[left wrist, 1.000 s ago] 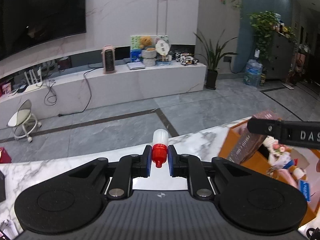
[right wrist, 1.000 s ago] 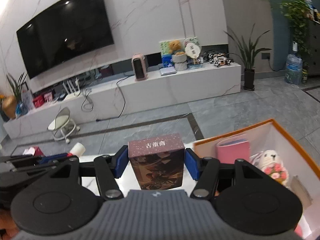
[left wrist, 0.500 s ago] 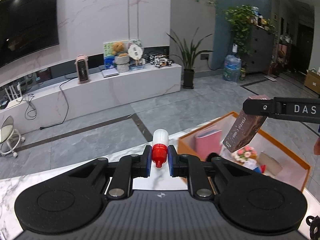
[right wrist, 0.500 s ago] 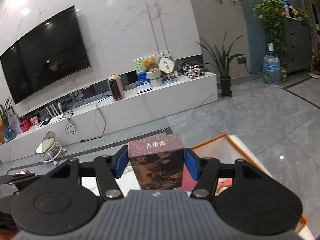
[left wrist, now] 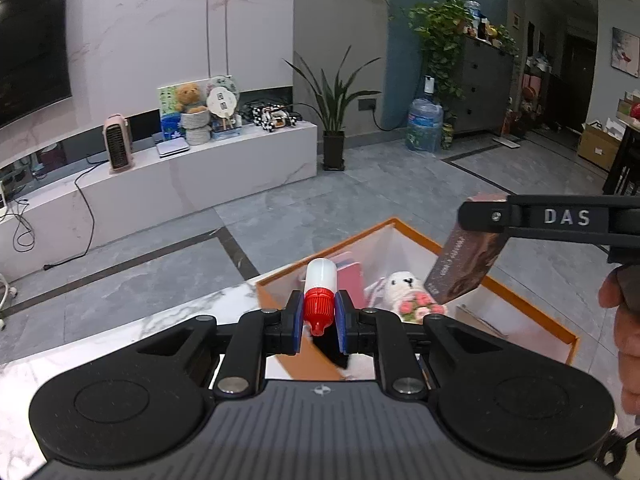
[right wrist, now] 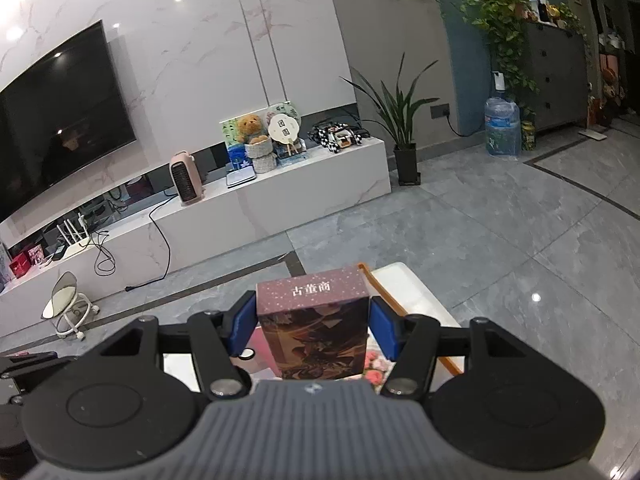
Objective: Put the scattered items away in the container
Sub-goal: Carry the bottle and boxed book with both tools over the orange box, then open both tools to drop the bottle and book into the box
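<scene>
I saw matt black plastic on my left claw (left wrist: pixel 319 326), its blue pads (left wrist: pixel 295 325) rubbery. The small bottle (left wrist: pixel 319 285) looked smooth plastic, the box (right wrist: pixel 313 330) printed cardboard, the table (left wrist: pixel 168 326) polished marble, the container (left wrist: pixel 532 314) matt card.

I read "DAS" in white caps on the black finger of the right hand-held gripper (left wrist: pixel 560 224). The dark box (right wrist: pixel 314 330) it grips has 古董商 on its top edge. Round fan (right wrist: pixel 284 127) on the TV shelf: 团圆, approx. Side print on the box is too small to read.
</scene>
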